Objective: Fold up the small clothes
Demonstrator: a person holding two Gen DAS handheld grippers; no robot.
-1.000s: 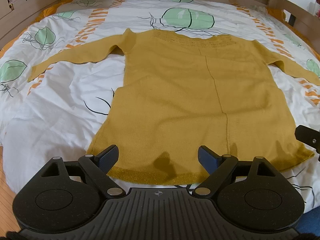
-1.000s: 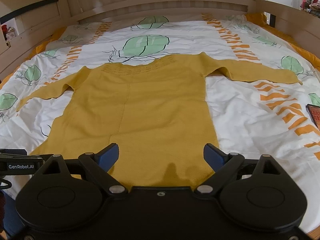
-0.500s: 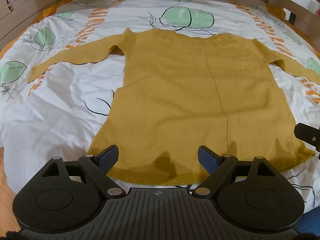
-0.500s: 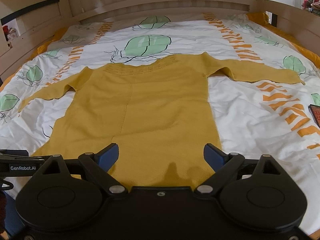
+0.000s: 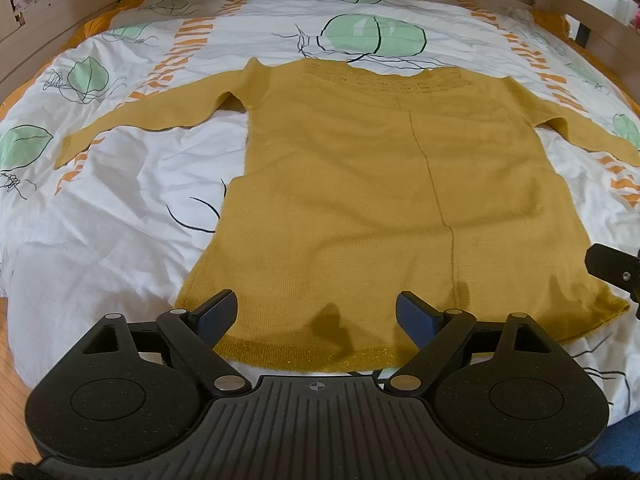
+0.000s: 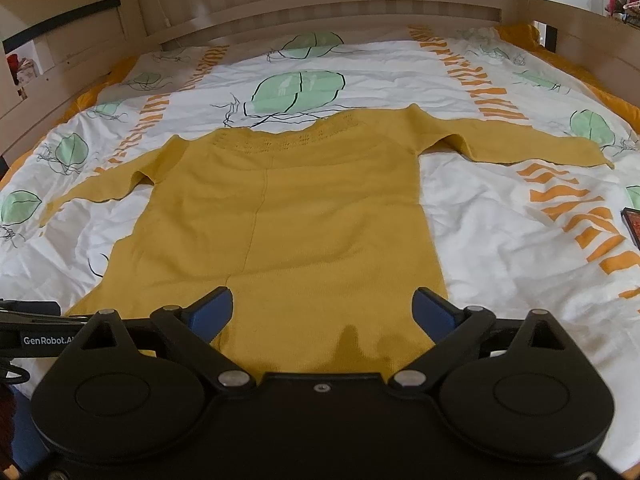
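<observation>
A mustard-yellow knit sweater (image 5: 360, 184) lies flat on the bed, neckline at the far side, both sleeves spread out sideways and the hem toward me. It also shows in the right wrist view (image 6: 288, 216). My left gripper (image 5: 317, 310) is open and empty, hovering just above the hem near its left part. My right gripper (image 6: 322, 309) is open and empty over the hem's right part. Part of the right gripper (image 5: 614, 268) shows at the right edge of the left wrist view, and the left gripper body (image 6: 32, 324) at the left edge of the right wrist view.
The bed has a white duvet (image 5: 120, 208) with green leaf and orange stripe prints. A wooden headboard (image 6: 320, 4) and side rails (image 6: 592, 40) frame the bed. A dark flat object (image 6: 632, 224) lies on the duvet at the right. Wooden floor (image 5: 8, 344) shows at the lower left.
Both grippers have drawn back slightly toward me and lifted a little; the sweater sits a bit farther in the right wrist view. The sweater has not moved and both grippers stay open.
</observation>
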